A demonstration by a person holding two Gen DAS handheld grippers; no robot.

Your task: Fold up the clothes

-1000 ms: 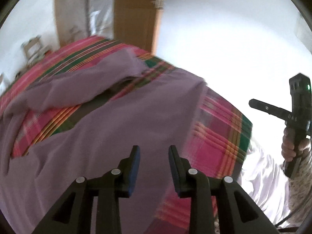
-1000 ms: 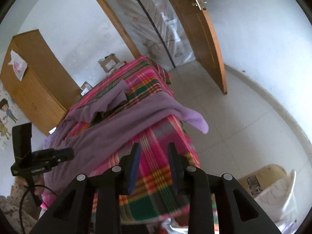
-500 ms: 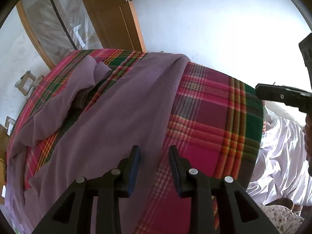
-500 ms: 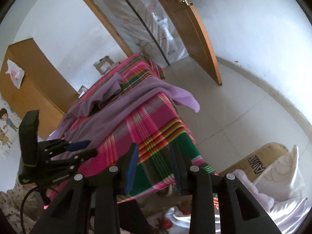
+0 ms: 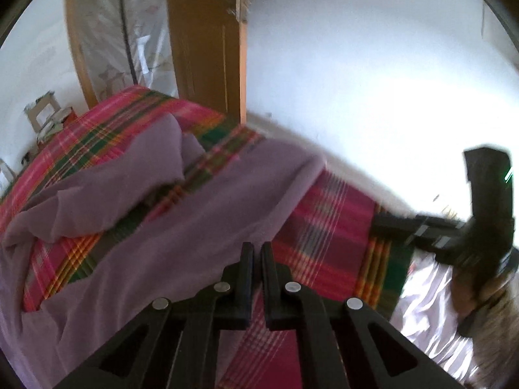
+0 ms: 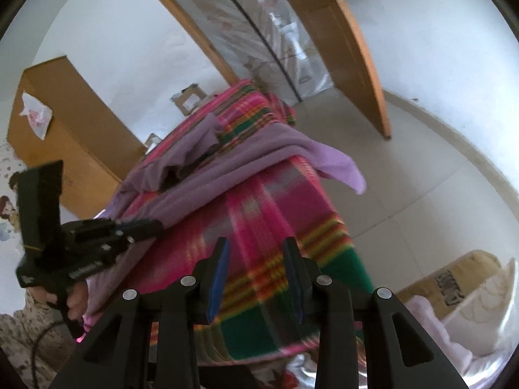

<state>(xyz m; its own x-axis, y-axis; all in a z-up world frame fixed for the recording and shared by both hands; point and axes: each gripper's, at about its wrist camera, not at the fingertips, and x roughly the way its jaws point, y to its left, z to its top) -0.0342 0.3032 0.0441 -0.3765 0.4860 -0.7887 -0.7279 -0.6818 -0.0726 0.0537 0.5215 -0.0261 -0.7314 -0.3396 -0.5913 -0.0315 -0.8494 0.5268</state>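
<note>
At the bottom of the left wrist view the left gripper has its jaws closing to a thin slit, right on the near edge of the purple garment. Whether the hem is actually caught between them I cannot tell, so the grip should be checked before any lift. The right gripper, at the bottom centre of its own view, has its jaws apart with nothing between them, over bare plaid cloth covering the table. It would do well to move toward the garment's hem in the middle of that frame and pinch a second point, so the fabric rises evenly. Beyond, the garment runs diagonally to the upper right, with a corner hanging off the table edge and a bunched sleeve in the middle left. Both probably need flattening first. The wooden door stands behind.
</note>
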